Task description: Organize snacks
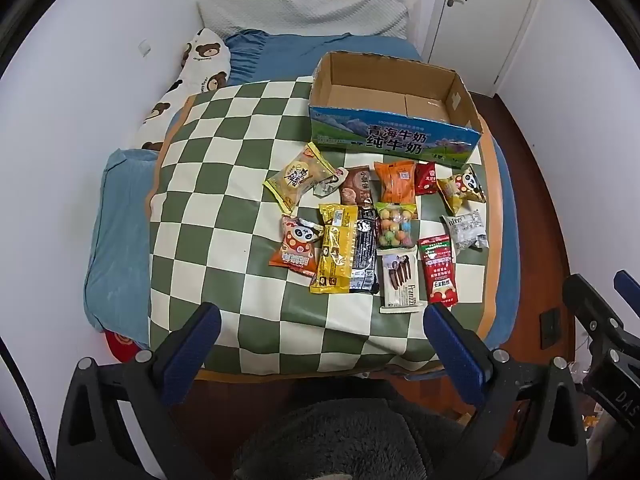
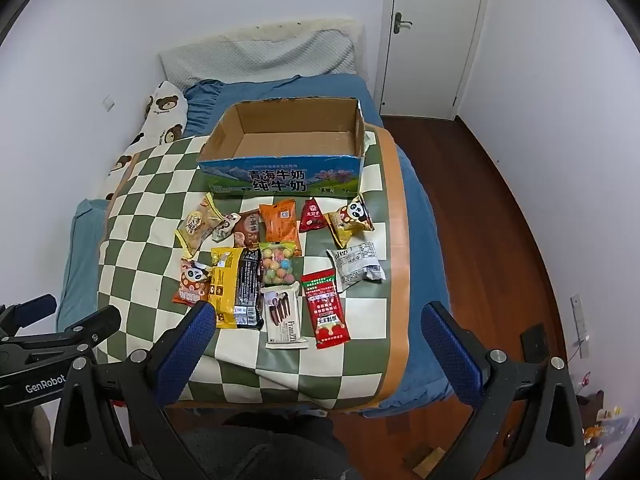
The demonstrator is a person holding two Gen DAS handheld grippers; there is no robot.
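Lying on the checkered blanket (image 1: 224,200) of the bed, thirteen snack packets (image 1: 362,240) sit just before one empty cardboard box (image 2: 280,168); a small wrapper (image 1: 326,186) is half hidden. Both the left hand-held gripper (image 1: 322,326) and the right hand-held gripper (image 2: 318,326) hover released, holding nothing.

Home bedroom: bed (image 2: 416,208), pillow (image 2: 256,56), door (image 2: 432,32).

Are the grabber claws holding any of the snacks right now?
No, nothing is held. The left gripper and the right gripper are both wide open above the bed, with every snack lying loose on the checkered blanket and the cardboard box empty.
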